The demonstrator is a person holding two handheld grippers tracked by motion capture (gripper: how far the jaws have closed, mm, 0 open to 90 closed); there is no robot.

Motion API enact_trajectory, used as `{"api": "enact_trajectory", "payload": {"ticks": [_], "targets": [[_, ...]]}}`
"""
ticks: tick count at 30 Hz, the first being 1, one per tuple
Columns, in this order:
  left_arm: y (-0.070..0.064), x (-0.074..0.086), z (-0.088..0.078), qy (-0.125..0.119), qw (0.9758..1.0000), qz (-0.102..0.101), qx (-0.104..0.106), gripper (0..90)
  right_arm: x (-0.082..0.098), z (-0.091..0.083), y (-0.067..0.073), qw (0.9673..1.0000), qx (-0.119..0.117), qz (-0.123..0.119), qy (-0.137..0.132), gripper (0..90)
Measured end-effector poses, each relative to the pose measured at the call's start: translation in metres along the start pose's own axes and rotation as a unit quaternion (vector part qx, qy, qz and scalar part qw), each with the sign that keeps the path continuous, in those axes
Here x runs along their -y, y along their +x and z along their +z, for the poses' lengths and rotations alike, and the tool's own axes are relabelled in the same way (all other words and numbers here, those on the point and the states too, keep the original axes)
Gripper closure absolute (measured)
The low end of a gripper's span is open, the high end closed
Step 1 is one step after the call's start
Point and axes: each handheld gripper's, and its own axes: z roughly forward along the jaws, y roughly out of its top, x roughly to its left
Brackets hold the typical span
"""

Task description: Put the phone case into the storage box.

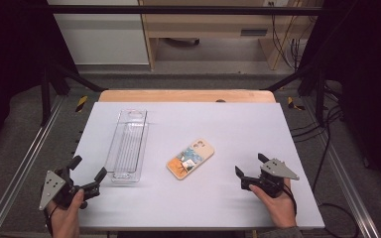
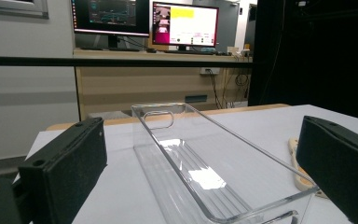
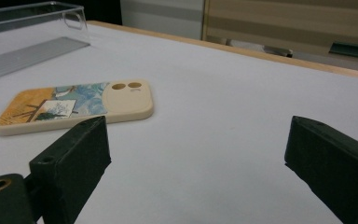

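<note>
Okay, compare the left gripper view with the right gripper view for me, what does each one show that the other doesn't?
The left gripper view alone shows two lit monitors on a desk behind the table, and looks along the clear plastic tray from its near end. The right gripper view alone shows the phone case from above, with its painted picture and camera holes. Both show the white table, the tray, part of the case, and open black jaws holding nothing.

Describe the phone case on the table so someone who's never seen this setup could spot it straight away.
Start at the white table and find the long clear plastic tray left of centre. Just right of it, lying flat and apart from it, is the phone case. It is the one coloured thing: cream, with an orange and blue picture and two camera holes.
</note>
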Motion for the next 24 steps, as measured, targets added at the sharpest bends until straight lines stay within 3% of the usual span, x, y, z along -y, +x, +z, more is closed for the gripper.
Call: {"api": "enact_trajectory", "payload": {"ticks": [5, 12, 18, 24], "targets": [[0.0, 0.0, 0.0, 0.0, 1.0, 0.001, 0.0, 1.6, -0.009, 0.011, 0.007, 0.9992, -0.006, -0.025, 0.031, 7.3], [0.0, 0.0, 0.0, 0.0, 1.0, 0.001, -0.002, 1.7, -0.025, 0.024, 0.011, 0.9964, -0.017, -0.04, 0.072, 6.8], [-0.001, 0.0, 0.001, 0.003, 1.0, 0.004, -0.003, 1.8, -0.044, 0.036, 0.014, 0.9912, -0.034, -0.063, 0.111, 7.4], [-0.001, 0.0, 0.001, 0.003, 1.0, 0.004, -0.003, 1.8, -0.057, 0.043, 0.013, 0.9876, -0.038, -0.082, 0.129, 7.9]]}}
